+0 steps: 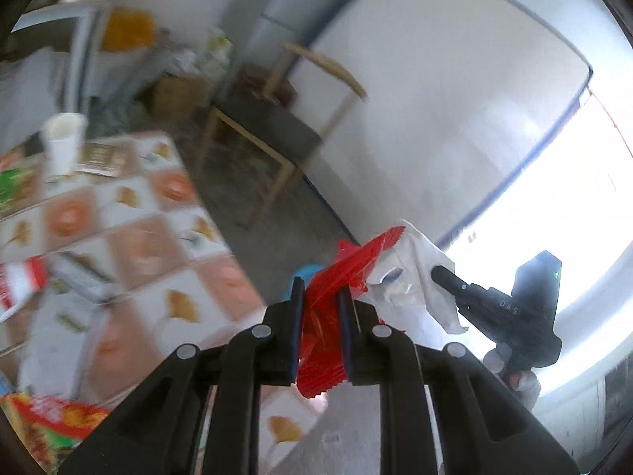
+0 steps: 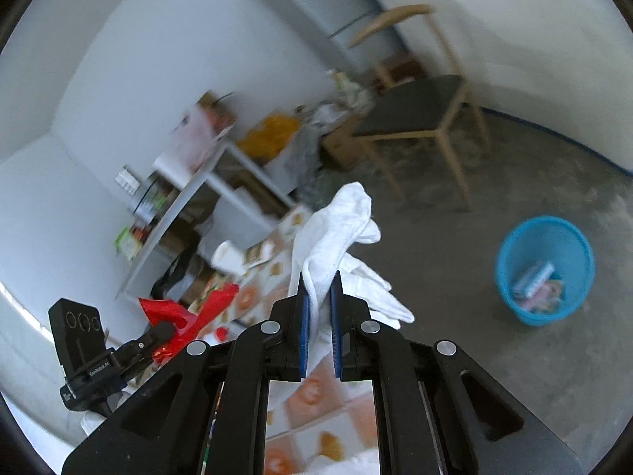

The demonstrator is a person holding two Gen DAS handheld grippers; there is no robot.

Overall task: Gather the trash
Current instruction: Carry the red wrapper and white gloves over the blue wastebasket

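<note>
red wrapper gripped, white tissue gripped (both aloft)

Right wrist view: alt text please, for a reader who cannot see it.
The right gripper is shut on a crumpled white tissue, held above the edge of a patterned table. A blue bin with some trash inside stands on the grey floor to the right, beyond it a wooden chair. At lower left the left gripper holds a red wrapper.
</note>
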